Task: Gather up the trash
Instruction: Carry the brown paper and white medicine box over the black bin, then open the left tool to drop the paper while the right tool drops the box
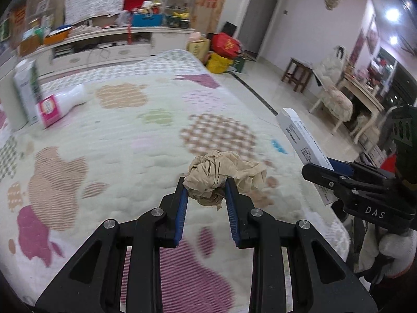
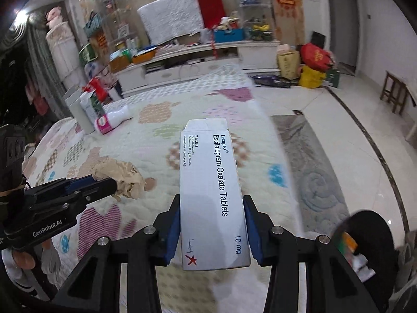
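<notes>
Quilt (image 1: 125,140) under me is only partly cleared: far left on it a white carton (image 1: 24,88) stands and a white bottle (image 1: 61,105) lies tipped beside it, both untouched. Nearer, I've got two pieces of trash lifted. My right gripper (image 2: 211,217) pinches the tablet box (image 2: 211,190) flat between its pads; my left gripper (image 1: 206,195) squeezes the crumpled paper (image 1: 221,174). Dark bin (image 2: 370,237) near right, I judge, takes them next, then the far pair
</notes>
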`<state>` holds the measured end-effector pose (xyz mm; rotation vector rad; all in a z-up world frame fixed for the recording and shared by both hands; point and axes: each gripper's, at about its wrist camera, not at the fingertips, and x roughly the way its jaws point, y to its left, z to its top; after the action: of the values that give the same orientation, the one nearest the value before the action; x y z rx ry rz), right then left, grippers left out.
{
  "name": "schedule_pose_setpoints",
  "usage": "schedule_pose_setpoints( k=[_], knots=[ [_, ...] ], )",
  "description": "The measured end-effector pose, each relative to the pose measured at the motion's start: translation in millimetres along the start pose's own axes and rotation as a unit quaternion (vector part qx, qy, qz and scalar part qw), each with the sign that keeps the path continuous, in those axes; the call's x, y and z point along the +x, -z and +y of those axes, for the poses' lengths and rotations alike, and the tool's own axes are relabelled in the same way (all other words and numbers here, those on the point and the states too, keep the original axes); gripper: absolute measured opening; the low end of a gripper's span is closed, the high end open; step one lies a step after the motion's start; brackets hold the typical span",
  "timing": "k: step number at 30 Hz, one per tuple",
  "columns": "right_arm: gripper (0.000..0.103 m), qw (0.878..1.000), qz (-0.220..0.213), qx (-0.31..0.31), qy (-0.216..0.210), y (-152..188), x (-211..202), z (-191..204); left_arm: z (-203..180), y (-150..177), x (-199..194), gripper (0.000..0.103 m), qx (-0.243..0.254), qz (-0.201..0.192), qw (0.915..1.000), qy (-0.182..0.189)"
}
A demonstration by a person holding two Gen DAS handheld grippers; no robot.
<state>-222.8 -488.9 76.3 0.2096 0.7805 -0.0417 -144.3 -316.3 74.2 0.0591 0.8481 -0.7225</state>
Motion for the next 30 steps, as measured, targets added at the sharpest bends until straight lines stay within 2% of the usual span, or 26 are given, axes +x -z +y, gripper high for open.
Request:
schedule_pose_setpoints(
  k=[7, 16, 24, 26, 28, 30],
  knots=[
    [0.043, 0.998, -0.012, 0.048, 0.045, 22, -39, -67, -70, -9, 29, 0.026, 0.043, 0.020, 0.9979, 0.043],
    [0.043, 0.984, -0.016, 0.140, 0.111, 58, -79, -173, -167, -12, 78, 0.026, 0.095, 0.063, 0.9880, 0.104],
    [0.043, 0.972, -0.011, 0.189, 0.139, 78, -88, -221, -231, -7, 122, 0.027, 0.127, 0.113, 0.9771, 0.128],
    [0.046, 0.969, -0.011, 0.199, 0.147, 81, -87, -230, -241, -6, 130, 0.031, 0.127, 0.122, 0.9748, 0.137],
    [0.061, 0.965, -0.012, 0.213, 0.152, 83, -86, -240, -252, -5, 139, 0.037, 0.123, 0.131, 0.9720, 0.151],
    [0.064, 0.963, -0.013, 0.223, 0.153, 85, -87, -248, -258, -5, 144, 0.053, 0.121, 0.132, 0.9701, 0.164]
  ],
)
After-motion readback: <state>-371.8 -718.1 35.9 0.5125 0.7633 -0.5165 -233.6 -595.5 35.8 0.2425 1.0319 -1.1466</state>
